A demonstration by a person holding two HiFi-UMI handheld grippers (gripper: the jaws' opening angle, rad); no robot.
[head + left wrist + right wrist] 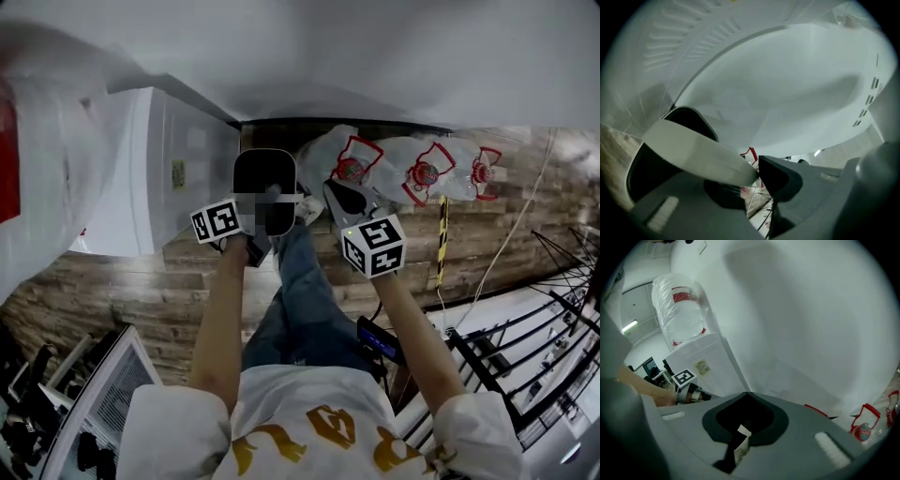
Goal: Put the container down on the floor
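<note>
The container [375,56] is a big white plastic tub that fills the top of the head view, raised above the floor [112,281]. Its curved, ribbed wall [787,84] fills the left gripper view. My left gripper [265,164] is shut, with a white strip of the tub's edge pinched between its jaws [757,171]. My right gripper [333,192] is shut too. Its jaw tips [747,393] meet on the tub's edge, and the broad white wall [811,310] lies just beyond. Both arms reach forward under the tub.
A white cabinet [169,169] stands at the left, with a bagged water bottle [679,310] on top. Bagged bottles [422,169] lie on the plank floor ahead. Wire racks [553,309] stand at the right and shelving [84,394] at the lower left.
</note>
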